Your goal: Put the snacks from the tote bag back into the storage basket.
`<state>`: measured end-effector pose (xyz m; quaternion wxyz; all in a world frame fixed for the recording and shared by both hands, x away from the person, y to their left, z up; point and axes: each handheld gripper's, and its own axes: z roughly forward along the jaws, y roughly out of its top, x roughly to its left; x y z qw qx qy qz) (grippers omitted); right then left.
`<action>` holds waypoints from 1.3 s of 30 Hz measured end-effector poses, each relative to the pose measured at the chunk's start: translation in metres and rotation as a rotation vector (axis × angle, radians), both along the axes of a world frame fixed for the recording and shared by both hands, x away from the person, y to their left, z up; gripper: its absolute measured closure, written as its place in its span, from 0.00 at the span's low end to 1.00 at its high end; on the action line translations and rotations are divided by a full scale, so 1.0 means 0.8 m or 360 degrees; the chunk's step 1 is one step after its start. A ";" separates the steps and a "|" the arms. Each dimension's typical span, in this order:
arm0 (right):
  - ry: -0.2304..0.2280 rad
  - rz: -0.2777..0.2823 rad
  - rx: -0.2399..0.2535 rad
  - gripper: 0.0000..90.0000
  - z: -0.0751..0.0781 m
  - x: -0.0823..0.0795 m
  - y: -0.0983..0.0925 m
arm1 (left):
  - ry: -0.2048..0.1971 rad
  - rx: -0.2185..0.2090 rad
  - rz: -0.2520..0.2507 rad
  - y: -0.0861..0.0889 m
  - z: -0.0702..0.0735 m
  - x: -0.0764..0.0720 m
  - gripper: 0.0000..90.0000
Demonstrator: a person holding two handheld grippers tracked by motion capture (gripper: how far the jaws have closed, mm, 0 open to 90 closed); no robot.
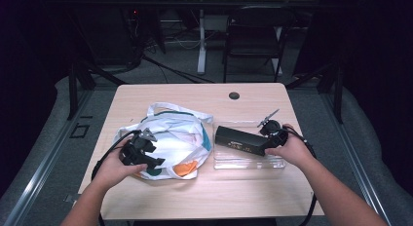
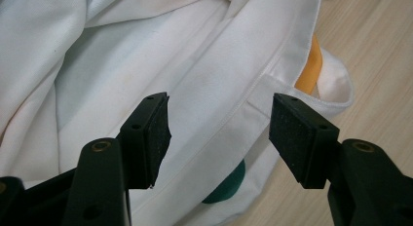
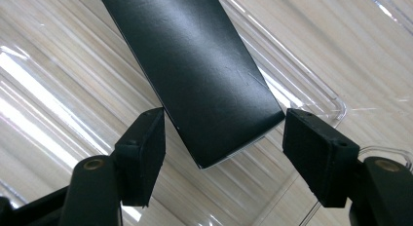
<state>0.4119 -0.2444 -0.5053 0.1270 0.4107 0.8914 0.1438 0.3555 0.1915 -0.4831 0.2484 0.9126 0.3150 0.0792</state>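
A white cloth bag [image 1: 175, 133] [image 2: 146, 50] lies crumpled on the left half of the wooden table [image 1: 204, 197], with an orange patch [image 1: 185, 168] [image 2: 311, 70] and a teal patch [image 2: 229, 184] at its near edge. My left gripper [image 1: 153, 150] [image 2: 219, 133] hovers open over the bag's hem, and its pads are clear of the cloth. To the right, a long black box [image 1: 241, 141] [image 3: 195, 65] rests in a clear plastic tray [image 1: 248, 161] [image 3: 316, 65]. The box's right end sits between the jaws of my right gripper [image 1: 265, 147] [image 3: 224, 138], with small gaps at the pads.
A round dark grommet [image 1: 234, 95] sits near the table's far edge. Behind the table stand a black folding chair [image 1: 253, 36] and a white desk leg [image 1: 201, 41]. Bare tabletop runs along the near edge, and a cable trails from each gripper.
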 end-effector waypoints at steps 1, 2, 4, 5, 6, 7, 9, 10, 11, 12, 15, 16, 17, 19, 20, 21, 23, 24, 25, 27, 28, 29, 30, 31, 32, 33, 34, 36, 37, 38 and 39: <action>0.0003 -0.0002 0.0019 0.36 0.000 0.000 0.000 | -0.0005 0.0004 0.0002 0.001 0.000 0.000 0.44; 0.0000 -0.0011 0.0020 0.35 -0.001 0.002 0.000 | -0.0010 0.0006 0.0007 0.001 0.000 -0.001 0.44; 0.0018 0.0002 -0.0003 0.36 0.001 0.004 0.000 | -0.0008 0.0005 0.0011 0.002 0.001 -0.002 0.44; 0.0025 0.0015 -0.0003 0.36 0.002 0.005 0.000 | -0.0009 0.0006 0.0014 0.002 0.001 -0.002 0.44; 0.0031 0.0029 -0.0040 0.36 0.003 0.007 -0.001 | -0.0010 0.0013 0.0012 0.002 0.001 -0.002 0.44; 0.0015 0.0013 -0.0014 0.36 0.001 0.007 0.000 | -0.0009 0.0016 0.0012 0.003 0.000 -0.003 0.44; -0.0004 0.0003 -0.0016 0.36 -0.001 0.009 0.000 | -0.0011 0.0014 0.0017 0.003 -0.001 -0.004 0.44; 0.0011 0.0010 -0.0029 0.36 0.000 0.011 -0.001 | -0.0005 0.0012 0.0021 0.003 -0.002 -0.004 0.44; 0.0003 0.0006 -0.0024 0.36 -0.001 0.013 -0.001 | -0.0003 0.0013 0.0022 0.003 -0.003 -0.005 0.44; -0.0009 -0.0009 -0.0032 0.36 -0.002 0.014 -0.002 | 0.0001 0.0018 0.0019 0.004 -0.004 -0.005 0.44; 0.0005 -0.0018 -0.0024 0.36 -0.005 0.018 -0.005 | 0.0008 0.0021 0.0024 0.004 -0.007 -0.006 0.44; 0.0004 -0.0028 -0.0018 0.36 -0.006 0.018 -0.006 | 0.0012 0.0020 0.0024 0.005 -0.008 -0.006 0.44; 0.0011 -0.0038 -0.0002 0.35 -0.008 0.020 -0.007 | 0.0012 0.0018 0.0028 0.005 -0.008 -0.006 0.44; 0.0024 -0.0062 0.0008 0.36 -0.010 0.021 -0.008 | 0.0011 0.0021 0.0030 0.006 -0.009 -0.007 0.44; 0.0024 -0.0067 0.0007 0.36 -0.012 0.022 -0.009 | 0.0013 0.0019 0.0036 0.006 -0.010 -0.008 0.44; 0.0044 -0.0080 0.0022 0.36 -0.013 0.023 -0.009 | 0.0014 0.0019 0.0036 0.007 -0.010 -0.008 0.44; 0.0050 -0.0093 0.0042 0.37 -0.015 0.025 -0.007 | 0.0013 0.0022 0.0038 0.007 -0.010 -0.008 0.44; 0.0048 -0.0092 0.0027 0.37 -0.014 0.026 -0.007 | 0.0003 0.0025 0.0046 0.007 -0.011 -0.008 0.44; 0.0025 -0.0106 0.0061 0.38 -0.015 0.026 -0.005 | 0.0000 0.0025 0.0047 0.007 -0.011 -0.008 0.44; 0.0025 -0.0110 0.0058 0.38 -0.013 0.028 -0.004 | -0.0001 0.0025 0.0047 0.008 -0.010 -0.009 0.44; 0.0010 -0.0116 0.0071 0.39 -0.014 0.029 -0.003 | 0.0012 0.0022 0.0039 0.008 -0.009 -0.008 0.44; 0.0013 -0.0124 0.0066 0.39 -0.012 0.030 -0.001 | 0.0010 0.0021 0.0041 0.008 -0.009 -0.009 0.44; -0.0001 -0.0125 0.0064 0.39 -0.012 0.031 -0.001 | 0.0011 0.0020 0.0040 0.008 -0.009 -0.009 0.44; 0.0003 -0.0135 0.0072 0.39 -0.012 0.032 0.001 | 0.0009 0.0021 0.0040 0.009 -0.009 -0.009 0.44; 0.0015 -0.0124 0.0057 0.39 -0.011 0.033 0.002 | 0.0009 0.0021 0.0037 0.009 -0.009 -0.008 0.44; -0.0013 -0.0132 0.0062 0.39 -0.013 0.034 0.004 | 0.0010 0.0021 0.0036 0.009 -0.010 -0.008 0.44; 0.0000 -0.0127 0.0044 0.39 -0.012 0.035 0.004 | 0.0010 0.0022 0.0039 0.009 -0.010 -0.008 0.44; 0.0001 -0.0132 0.0037 0.39 -0.013 0.036 0.004 | 0.0013 0.0017 0.0040 0.009 -0.011 -0.007 0.44; 0.0005 -0.0136 0.0043 0.39 -0.013 0.037 0.004 | 0.0016 0.0013 0.0041 0.009 -0.011 -0.007 0.44; 0.0003 -0.0155 0.0050 0.39 -0.013 0.037 0.004 | 0.0018 0.0013 0.0039 0.009 -0.012 -0.006 0.44; -0.0010 -0.0177 0.0077 0.40 -0.015 0.037 0.005 | 0.0018 0.0013 0.0039 0.009 -0.012 -0.006 0.44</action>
